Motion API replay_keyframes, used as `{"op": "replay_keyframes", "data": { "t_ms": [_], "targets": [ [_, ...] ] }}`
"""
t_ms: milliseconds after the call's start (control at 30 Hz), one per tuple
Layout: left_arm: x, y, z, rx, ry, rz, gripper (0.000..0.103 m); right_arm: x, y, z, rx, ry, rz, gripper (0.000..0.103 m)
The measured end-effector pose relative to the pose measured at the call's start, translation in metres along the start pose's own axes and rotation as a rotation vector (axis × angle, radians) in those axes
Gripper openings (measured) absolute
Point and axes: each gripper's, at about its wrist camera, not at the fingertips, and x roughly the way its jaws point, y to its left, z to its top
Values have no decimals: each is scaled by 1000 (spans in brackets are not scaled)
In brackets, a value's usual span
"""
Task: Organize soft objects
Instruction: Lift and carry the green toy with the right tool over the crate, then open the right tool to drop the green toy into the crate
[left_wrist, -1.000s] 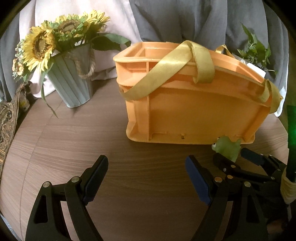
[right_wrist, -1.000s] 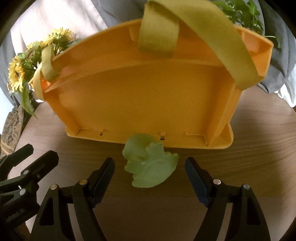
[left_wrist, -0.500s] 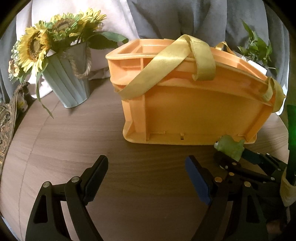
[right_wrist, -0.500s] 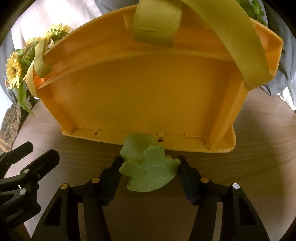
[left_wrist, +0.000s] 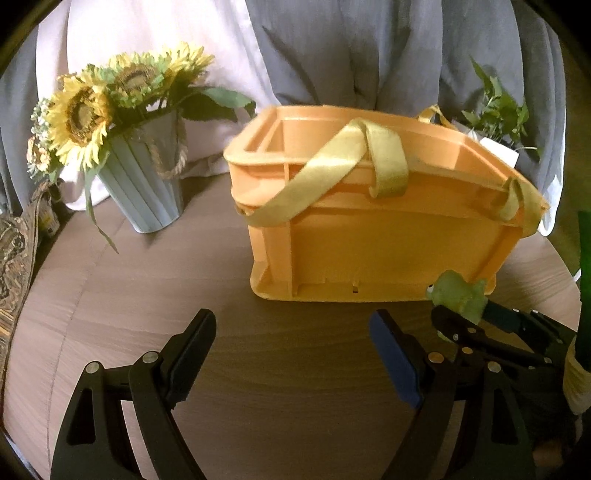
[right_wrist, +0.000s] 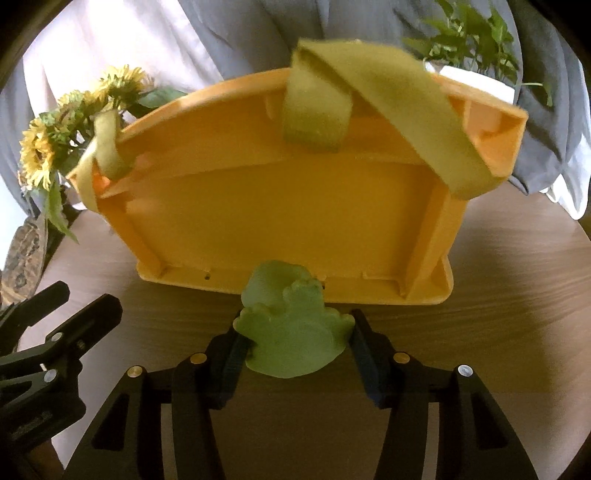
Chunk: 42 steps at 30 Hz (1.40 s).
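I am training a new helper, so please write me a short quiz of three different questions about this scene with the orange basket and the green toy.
1. True or false: the green frog toy lies inside the orange basket.
2. Which tool has the toy between its fingers? A) left tool B) right tool
3. Fill in: the pail to the left of the basket holds ____.

Key:
1. False; it sits on the table in front of the basket.
2. B; its jaws are closing on the toy.
3. Sunflowers.

A round wooden table stands before grey-and-white curtains.
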Motion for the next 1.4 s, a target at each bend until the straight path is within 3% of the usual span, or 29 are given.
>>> {"op": "replay_keyframes", "data": {
  "t_ms": [900,1400],
  "targets": [
    [-85,6,28,26,-223,-25,88,-119,15,22,-3,-231,-19,54],
    [-106,0,55,8,-319,-33,90,-147,13,51,-22,-349,-27,54]
  ]
}}
